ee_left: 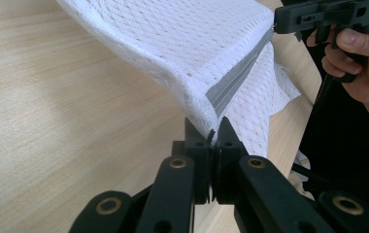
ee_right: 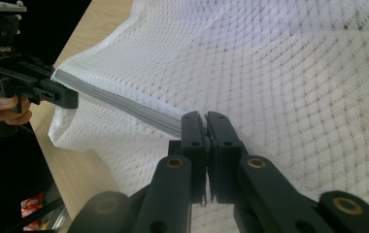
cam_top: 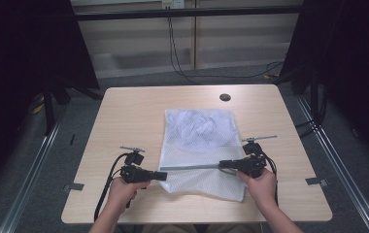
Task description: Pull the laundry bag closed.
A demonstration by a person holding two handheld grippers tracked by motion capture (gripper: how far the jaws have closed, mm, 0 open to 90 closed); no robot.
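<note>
Right now a white mesh laundry bag [cam_top: 199, 145] lies at the centre of the pale wooden tabletop [cam_top: 124, 116] in the high view, its far half bulging with crumpled white cloth [cam_top: 197, 122] seen through the netting. A grey zipper band [cam_top: 190, 167] runs across the lower part of the bag, and it is stretched taut between the two grippers.

At the lower left of the high view, the left gripper [cam_top: 162, 175] is pressed together on the left end of that band. Its own view shows this closely: the left gripper [ee_left: 211, 133] pinches the mesh edge right where the grey zipper [ee_left: 236, 80] reaches it, with the netting [ee_left: 182, 39] rising toward the top of the frame. At the upper right of that view the other gripper and the hand holding it appear, meeting the far end of the zipper.

To the right of centre in the high view, the right gripper [cam_top: 221, 164] clamps the opposite end of the band. In its own view the right gripper [ee_right: 204, 119] is pressed together on the grey zipper [ee_right: 119, 99], which runs off to the upper left, where the left gripper grips it above the tabletop edge. Mesh [ee_right: 294, 73] covers the right side of that frame.

A dark round hole [cam_top: 225, 97] sits in the tabletop beyond the bag, well apart from it.
</note>
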